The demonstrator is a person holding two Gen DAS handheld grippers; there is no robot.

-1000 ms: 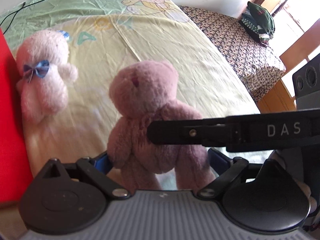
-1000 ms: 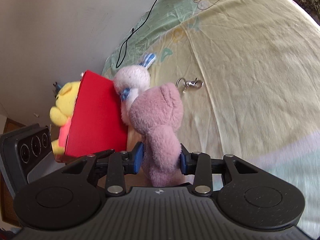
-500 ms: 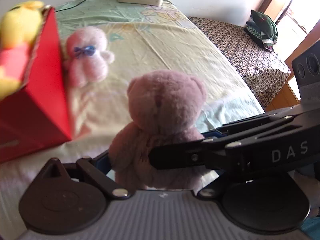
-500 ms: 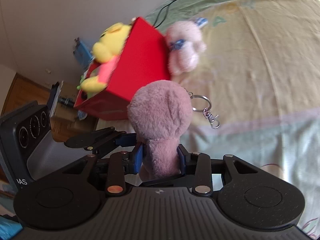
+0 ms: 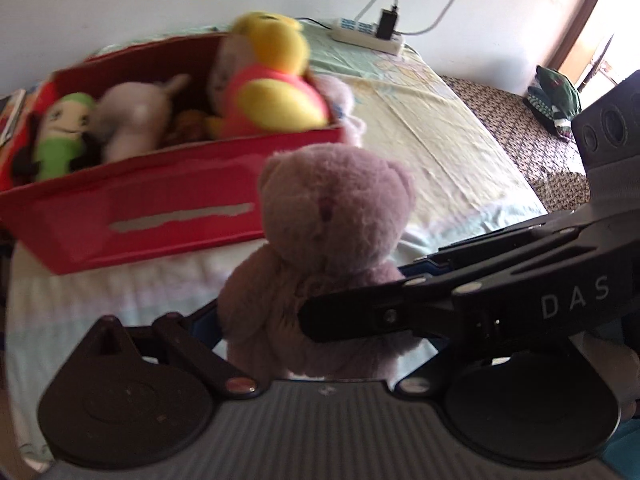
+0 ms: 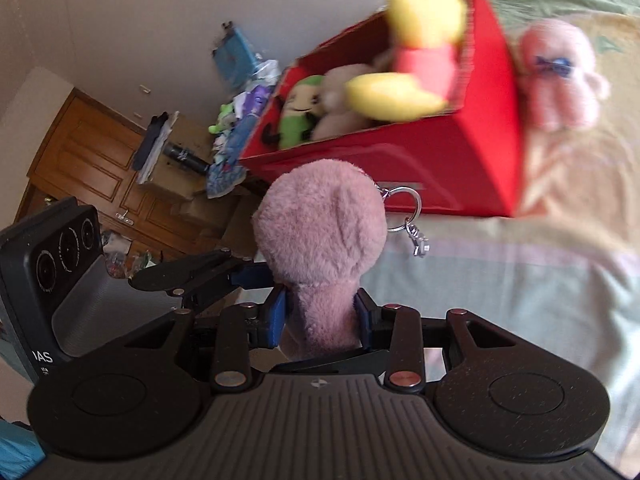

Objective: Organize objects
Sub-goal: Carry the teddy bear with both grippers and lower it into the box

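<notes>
Covering the bed [image 5: 452, 148], a pale yellow-green sheet is seen, with a red box [image 5: 160, 216] of plush toys on it. The mauve teddy bear [image 6: 320, 248] is clamped between both grippers' fingers: right gripper [image 6: 320, 316], left gripper [image 5: 312, 332]. A power strip [image 5: 368, 36] is shown only by the left view; wooden cabinets [image 6: 88, 160] and a pink plush [image 6: 556, 80] beside the box only by the right.

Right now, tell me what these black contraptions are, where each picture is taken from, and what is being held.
There is no robot here: a person holds two hand-held grippers, each with a camera looking along its fingers. One picture comes from the left gripper, the other from the right gripper. Both are closed on the same purple teddy bear, lifted above the bed. Ahead stands a red box already holding a yellow toy, a green doll and others. A pink toy lies on the bed beside the box.
</notes>
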